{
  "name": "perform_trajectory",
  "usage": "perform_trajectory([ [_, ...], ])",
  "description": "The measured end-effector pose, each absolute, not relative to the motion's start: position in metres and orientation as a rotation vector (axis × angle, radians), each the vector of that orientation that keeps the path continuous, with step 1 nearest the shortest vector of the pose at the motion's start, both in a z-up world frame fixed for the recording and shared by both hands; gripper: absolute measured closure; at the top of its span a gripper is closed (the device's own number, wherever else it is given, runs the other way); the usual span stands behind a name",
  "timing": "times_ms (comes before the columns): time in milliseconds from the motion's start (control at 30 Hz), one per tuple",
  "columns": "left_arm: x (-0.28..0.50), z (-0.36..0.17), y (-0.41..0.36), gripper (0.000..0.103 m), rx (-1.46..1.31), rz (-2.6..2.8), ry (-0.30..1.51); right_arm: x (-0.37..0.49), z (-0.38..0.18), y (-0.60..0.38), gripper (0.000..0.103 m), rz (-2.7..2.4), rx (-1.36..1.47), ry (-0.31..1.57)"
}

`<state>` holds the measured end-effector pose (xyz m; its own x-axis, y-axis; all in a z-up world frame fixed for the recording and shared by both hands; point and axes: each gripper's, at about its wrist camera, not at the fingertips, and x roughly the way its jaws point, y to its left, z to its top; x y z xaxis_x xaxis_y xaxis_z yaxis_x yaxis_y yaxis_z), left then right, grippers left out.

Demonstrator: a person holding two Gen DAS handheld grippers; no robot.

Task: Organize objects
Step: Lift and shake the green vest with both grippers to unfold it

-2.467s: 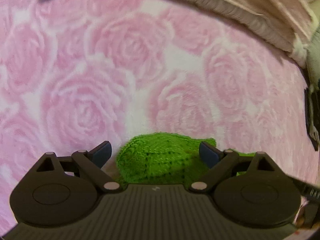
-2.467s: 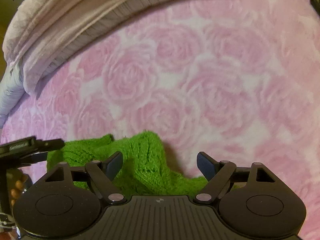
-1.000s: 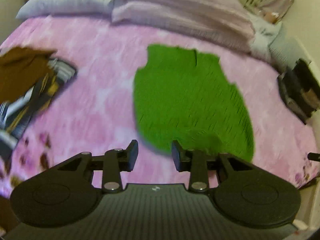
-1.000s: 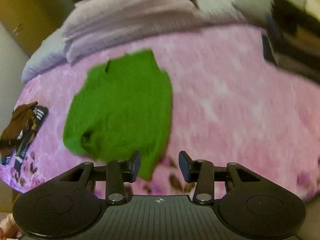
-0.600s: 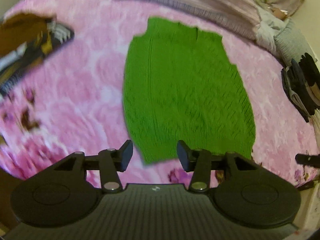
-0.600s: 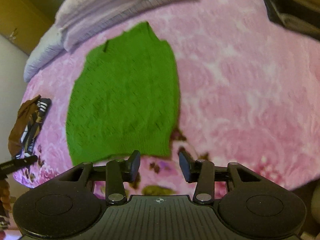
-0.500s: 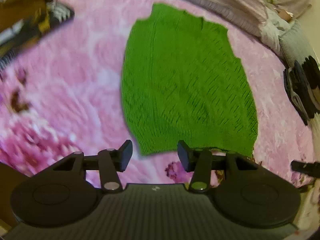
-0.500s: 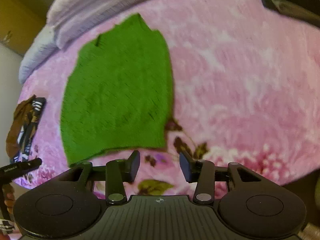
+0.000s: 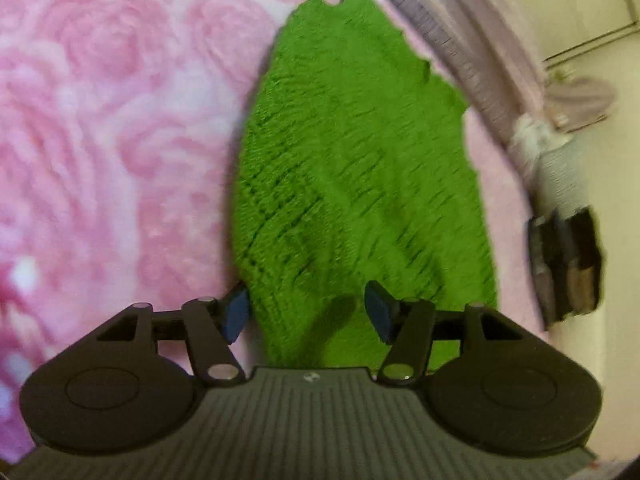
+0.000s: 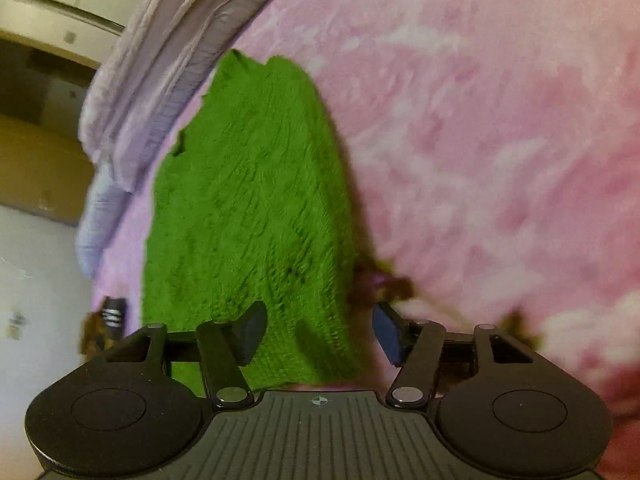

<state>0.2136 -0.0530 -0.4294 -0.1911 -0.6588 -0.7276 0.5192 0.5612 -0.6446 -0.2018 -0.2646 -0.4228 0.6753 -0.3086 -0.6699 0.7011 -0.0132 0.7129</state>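
A bright green knitted garment [image 9: 352,168] lies spread flat on a pink rose-patterned blanket [image 9: 100,120]. My left gripper [image 9: 306,314] is open and sits low over the garment's near left corner, with the cloth between its fingers. In the right wrist view the garment [image 10: 248,208] also shows. My right gripper [image 10: 320,332] is open over the garment's near right corner, its left finger over the cloth and its right finger over the blanket [image 10: 480,140]. Neither gripper holds anything.
A folded lilac quilt [image 9: 452,28] runs along the far side of the bed, also in the right wrist view [image 10: 160,64]. A dark object [image 9: 564,264] sits at the bed's right edge. A brown and striped cloth [image 10: 102,320] lies at the left edge.
Both grippers have dropped from high above the bed down to the near edge of the green garment and opened wider. The garment lies where it was.
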Motion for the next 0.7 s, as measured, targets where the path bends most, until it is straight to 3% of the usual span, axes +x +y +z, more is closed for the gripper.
perform_trajectory([
  [33, 0.215, -0.432, -0.051, 0.058, -0.166, -1.075, 1.408, -0.2, -0.427, -0.262, 0.049, -0.812, 1.345, 0.327],
  [67, 0.215, -0.434, -0.051, 0.078, -0.193, -1.095, 1.406, -0.198, -0.429, -0.261, 0.076, -0.801, 1.32, 0.307],
  [100, 0.215, -0.436, -0.05, 0.086, -0.206, -1.114, 1.399, -0.195, -0.433, -0.262, 0.098, -0.786, 1.315, 0.311],
  [133, 0.215, -0.435, -0.049, 0.097, -0.203, -1.122, 1.378, -0.194, -0.437, -0.263, 0.098, -0.789, 1.326, 0.314],
  [400, 0.202, -0.389, -0.008, 0.098, -0.058, -1.306, 0.974, -0.23, -0.407, -0.199, 0.1, -0.807, 1.228, 0.097],
  [600, 0.187, -0.424, 0.034, 0.094, 0.131, -1.211, 1.045, -0.219, -0.421, -0.133, 0.099, -0.962, 1.237, 0.289],
  [633, 0.188, -0.42, 0.039, 0.094, 0.133, -1.217, 1.026, -0.213, -0.413, -0.129, 0.097, -0.984, 1.17, 0.331],
  [700, 0.188, -0.404, 0.043, 0.094, 0.144, -1.205, 0.987, -0.197, -0.391, -0.125, 0.077, -1.046, 1.013, 0.45],
])
